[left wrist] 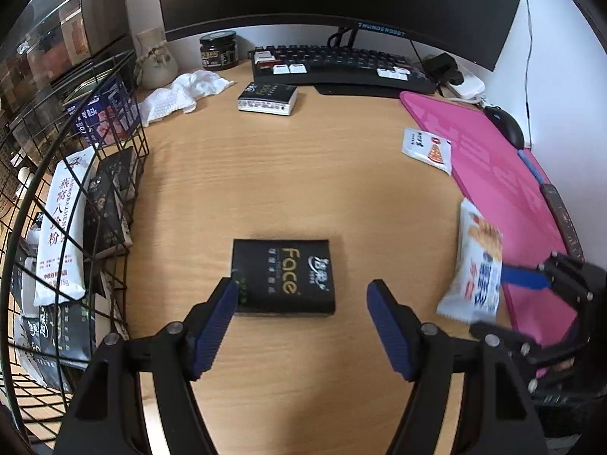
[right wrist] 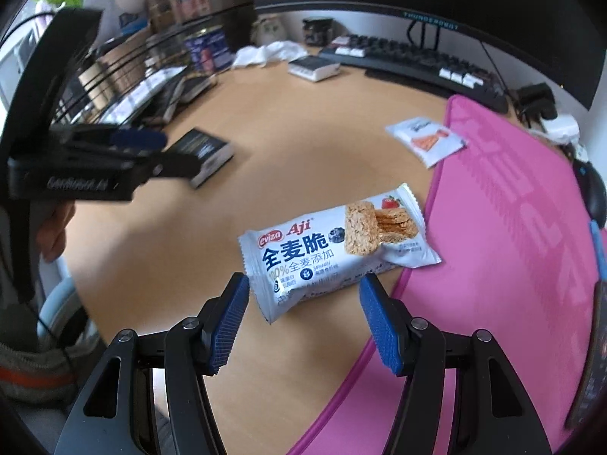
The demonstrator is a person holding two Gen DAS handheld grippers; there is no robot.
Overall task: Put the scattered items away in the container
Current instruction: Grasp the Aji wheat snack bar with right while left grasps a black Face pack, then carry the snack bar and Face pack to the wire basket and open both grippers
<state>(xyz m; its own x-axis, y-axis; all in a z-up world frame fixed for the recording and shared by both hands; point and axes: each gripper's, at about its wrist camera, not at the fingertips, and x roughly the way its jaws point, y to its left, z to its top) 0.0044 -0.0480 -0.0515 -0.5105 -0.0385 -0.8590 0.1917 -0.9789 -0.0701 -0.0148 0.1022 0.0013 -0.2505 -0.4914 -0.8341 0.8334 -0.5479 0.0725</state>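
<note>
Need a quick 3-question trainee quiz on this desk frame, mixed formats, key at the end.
1. True or false: the left hand-held gripper is shut on the black Face box.
2. The Aji cereal bar packet lies: A) wholly on the pink mat; B) mostly on the wooden desk at the mat's edge; C) in the wire basket.
3. Fill in: the right hand-held gripper has its jaws ____ around the near end of the packet.

Key: 1 false, its jaws are open; 2 B; 3 open.
</note>
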